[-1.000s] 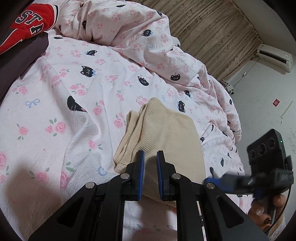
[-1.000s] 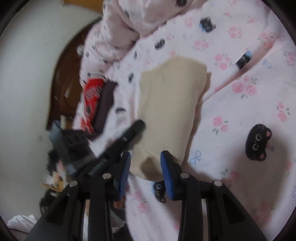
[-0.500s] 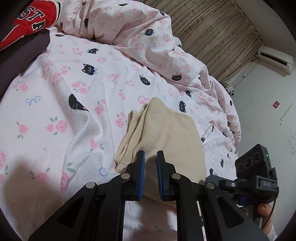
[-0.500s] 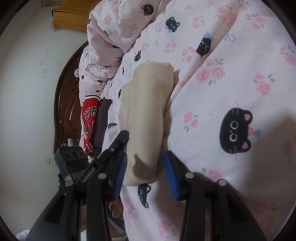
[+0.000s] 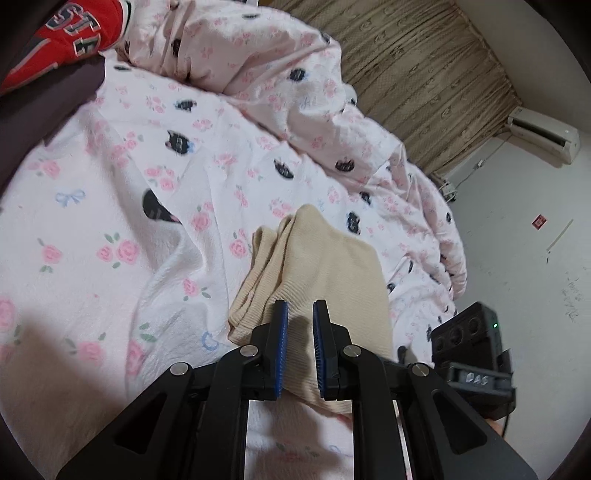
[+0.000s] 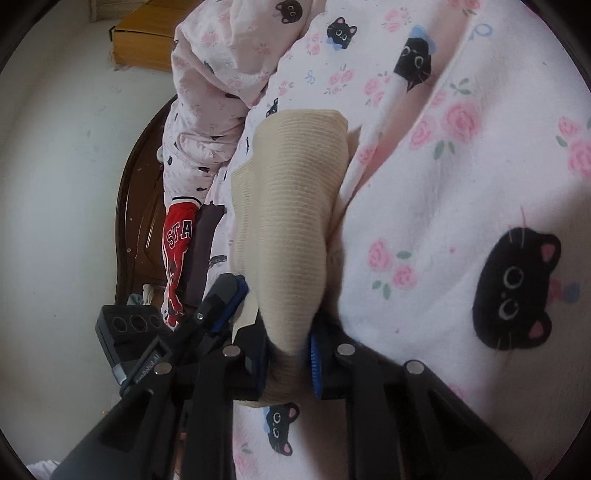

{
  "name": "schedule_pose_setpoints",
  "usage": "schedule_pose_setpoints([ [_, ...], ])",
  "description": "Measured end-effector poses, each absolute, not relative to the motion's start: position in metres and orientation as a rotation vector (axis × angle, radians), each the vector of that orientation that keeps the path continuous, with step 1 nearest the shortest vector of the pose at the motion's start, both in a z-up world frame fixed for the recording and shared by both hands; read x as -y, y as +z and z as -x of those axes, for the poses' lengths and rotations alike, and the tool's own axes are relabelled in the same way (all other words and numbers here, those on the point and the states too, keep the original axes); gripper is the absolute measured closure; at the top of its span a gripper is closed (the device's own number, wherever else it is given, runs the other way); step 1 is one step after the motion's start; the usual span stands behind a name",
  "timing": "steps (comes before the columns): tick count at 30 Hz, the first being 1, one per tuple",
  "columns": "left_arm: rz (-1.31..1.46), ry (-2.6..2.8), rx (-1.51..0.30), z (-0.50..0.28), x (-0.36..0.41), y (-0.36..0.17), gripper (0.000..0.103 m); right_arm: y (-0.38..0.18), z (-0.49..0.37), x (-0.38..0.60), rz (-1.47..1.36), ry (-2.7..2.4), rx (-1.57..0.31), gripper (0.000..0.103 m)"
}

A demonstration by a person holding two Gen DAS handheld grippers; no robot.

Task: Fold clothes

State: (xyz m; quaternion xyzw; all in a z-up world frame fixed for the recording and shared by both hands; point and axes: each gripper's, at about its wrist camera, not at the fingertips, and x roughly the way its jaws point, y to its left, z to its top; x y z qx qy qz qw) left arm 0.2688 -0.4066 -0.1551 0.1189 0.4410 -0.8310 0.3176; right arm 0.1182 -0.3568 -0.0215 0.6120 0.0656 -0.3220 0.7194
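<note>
I see a folded beige knit garment (image 5: 325,266) lying on a bed sheet (image 5: 110,229) printed with pink roses and black cats. My left gripper (image 5: 298,345) has its jaws opening, and the garment's near edge sits between its blue pads. My right gripper (image 6: 286,352) is closing, its pads pinching the garment's nearest end. A red lettered garment (image 5: 70,29) lies well apart, by the bed's edge.
</note>
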Motion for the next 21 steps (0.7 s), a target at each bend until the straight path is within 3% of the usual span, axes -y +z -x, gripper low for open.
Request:
schedule_pose_setpoints([
  [4,-0.234,-2.185,-1.093,-0.281,0.396,-0.14,0.056,-0.018,-0.124,0.354,-1.289,-0.74,-0.165,0.087],
  [7,-0.289,-2.172,-1.014,-0.282,0.395,-0.132,0.054,-0.017,-0.124,0.353,-1.279,-0.744,-0.159,0.087],
  [21,-0.671,-2.243,-1.056,-0.244,0.449,-0.148,0.054,-0.017,-0.117,0.348,-1.278,-0.721,-0.131,0.087],
])
